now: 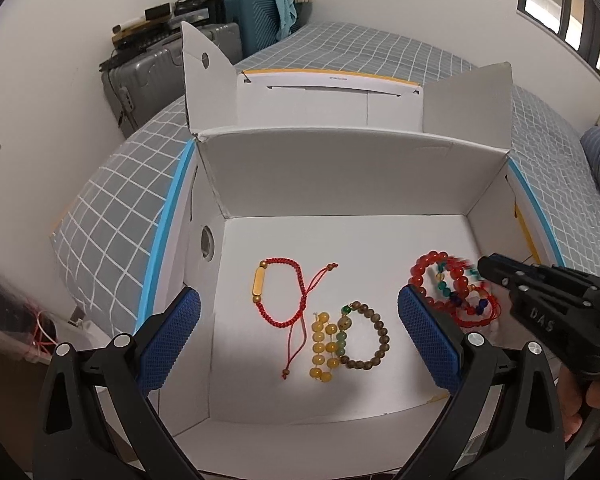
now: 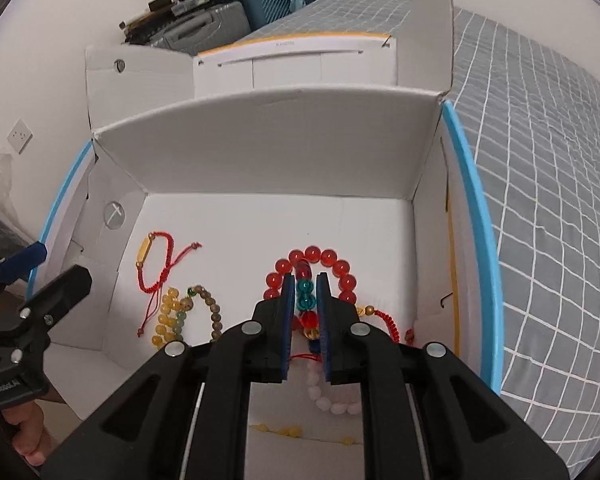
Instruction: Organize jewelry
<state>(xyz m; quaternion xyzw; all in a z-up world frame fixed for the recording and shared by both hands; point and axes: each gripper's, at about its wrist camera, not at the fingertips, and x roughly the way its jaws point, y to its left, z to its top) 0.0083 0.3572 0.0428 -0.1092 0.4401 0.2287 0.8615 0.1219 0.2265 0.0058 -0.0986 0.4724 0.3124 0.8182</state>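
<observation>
Holding bracelets, the white box [image 1: 340, 168] has right gripper [image 2: 305, 280] inside.

Matte black tongs [image 2: 305, 308] with textured blue pads [image 1: 430, 338], silver screws, white "DAS" lettering.

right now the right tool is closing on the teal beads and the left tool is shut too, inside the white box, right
Not quite: the left tool is open, its blue pads wide apart in the left wrist view. The right tool does sit narrowed around the teal beads inside the white box.
</observation>
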